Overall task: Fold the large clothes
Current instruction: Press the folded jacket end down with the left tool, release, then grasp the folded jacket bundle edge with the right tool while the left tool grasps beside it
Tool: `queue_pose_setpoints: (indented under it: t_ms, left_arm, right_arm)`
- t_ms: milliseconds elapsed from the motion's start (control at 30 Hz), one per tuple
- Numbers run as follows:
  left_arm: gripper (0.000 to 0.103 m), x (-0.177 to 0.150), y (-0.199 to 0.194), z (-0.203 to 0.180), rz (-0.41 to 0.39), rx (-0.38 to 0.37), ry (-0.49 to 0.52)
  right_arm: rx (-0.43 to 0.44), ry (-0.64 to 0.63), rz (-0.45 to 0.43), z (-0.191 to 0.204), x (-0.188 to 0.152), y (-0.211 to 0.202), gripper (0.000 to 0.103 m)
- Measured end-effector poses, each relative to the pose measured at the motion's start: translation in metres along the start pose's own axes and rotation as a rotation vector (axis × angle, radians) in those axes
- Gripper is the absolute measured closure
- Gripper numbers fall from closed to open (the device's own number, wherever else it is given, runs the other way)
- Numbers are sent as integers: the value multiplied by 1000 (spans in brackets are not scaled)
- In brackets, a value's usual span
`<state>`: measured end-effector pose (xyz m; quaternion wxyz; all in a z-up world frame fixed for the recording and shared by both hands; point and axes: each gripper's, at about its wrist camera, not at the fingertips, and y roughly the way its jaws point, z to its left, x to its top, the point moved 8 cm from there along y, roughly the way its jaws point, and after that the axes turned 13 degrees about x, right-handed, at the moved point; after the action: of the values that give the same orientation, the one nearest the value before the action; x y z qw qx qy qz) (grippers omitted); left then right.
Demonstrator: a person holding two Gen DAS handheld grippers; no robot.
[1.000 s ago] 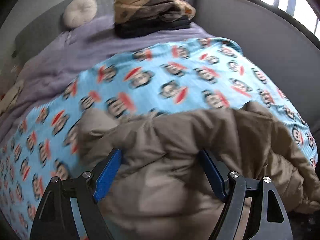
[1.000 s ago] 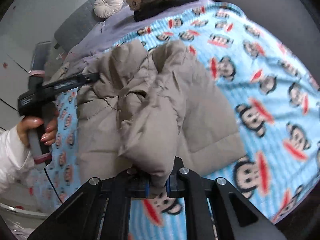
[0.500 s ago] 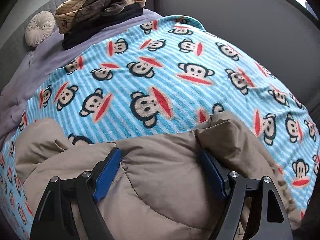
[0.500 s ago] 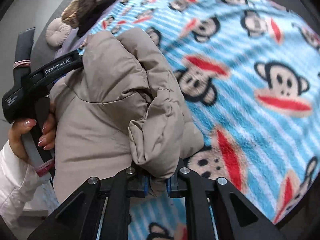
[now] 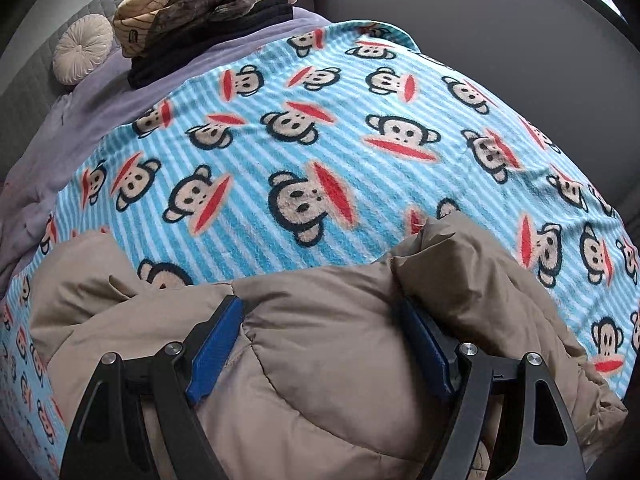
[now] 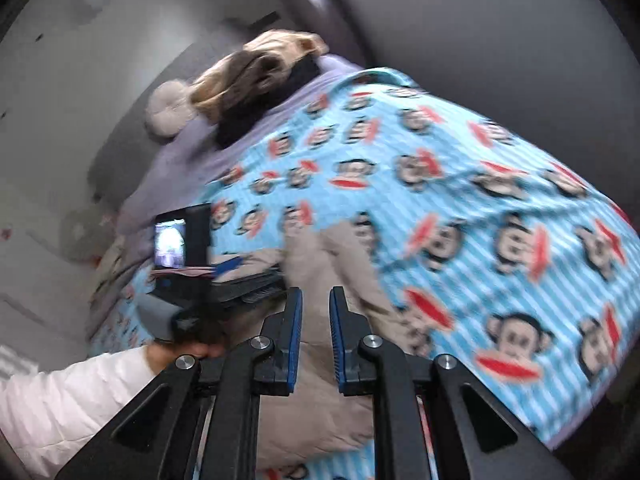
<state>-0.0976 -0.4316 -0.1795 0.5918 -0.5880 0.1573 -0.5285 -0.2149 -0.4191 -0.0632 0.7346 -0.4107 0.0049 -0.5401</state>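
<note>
A beige puffer jacket [image 5: 320, 360] lies bunched on a blue striped monkey-print blanket [image 5: 320, 140]. My left gripper [image 5: 320, 304] stands wide, its blue pads pressed into both sides of a thick fold of the jacket. In the right wrist view my right gripper [image 6: 316, 292] hangs above the jacket [image 6: 312, 256]. Its jaws are opening, and the narrow gap between the pads holds nothing. The left gripper [image 6: 252, 270] shows there at the jacket's left edge, held by a hand [image 6: 176, 350] in a white sleeve.
A stack of folded clothes [image 5: 208, 8] and a round cream cushion [image 5: 82, 50] sit at the far end on a purple sheet [image 5: 120, 92]. A grey padded wall [image 5: 500, 40] runs along the blanket's right side. The blanket [image 6: 480, 220] spreads right of the jacket.
My right gripper let go of the jacket fold it was pinching and pulled up and back. The left gripper shifted with its fold, then stayed put.
</note>
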Motion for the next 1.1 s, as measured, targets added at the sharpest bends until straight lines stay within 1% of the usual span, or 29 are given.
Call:
queue_pose_setpoints:
  t_ms: [67,100,133,167,200,267,400,600,700,900,933,967,1033,1100]
  left_arm:
    - [22,1,-8,5,19,2,-20]
    - [22,0,-17,12,34,-7,-42]
    - [22,-1,-24,16,41,-18,-58]
    - [22,-3,-36,23,48,-33,-81]
    - [22,-6,-44,29,54,-35,-94]
    - [22,-17,-60,43,75,-13,-112]
    - [22,-51,-83,66,154,47,-165]
    - [22,-99,-99,84,239,112,-279]
    - [22,-117,-102,88,273,118,-336]
    - [22,-137,-106,92,303,123,-379]
    - [20,-139,-106,92,302,120,-387]
    - [12,-140,-106,93,301,117,-392]
    - [2,-141,-106,94,297,113,-409]
    - [1,-143,-106,95,299,117,-424]
  right_arm:
    - [-14,-46,110,-4,-9,37,88]
    - [-43,-53,172,-12,-19,54,88]
    - [-91,-55,241,-23,-31,72,88]
    - [-100,-49,283,-33,-40,85,92]
    - [-91,-33,303,-39,-46,91,93]
    - [-81,-17,313,-46,-50,96,93]
    - [-80,-59,350,-50,-50,104,93]
    - [-57,-68,405,-70,-50,123,94]
    - [-56,-74,432,-71,-49,125,94]
    - [-30,-63,459,-67,-44,117,92]
    - [-29,-65,461,-66,-44,116,91]
    - [-30,-69,464,-66,-44,115,90]
    - [-36,-74,470,-65,-44,116,89]
    - [-43,-72,474,-65,-43,118,89]
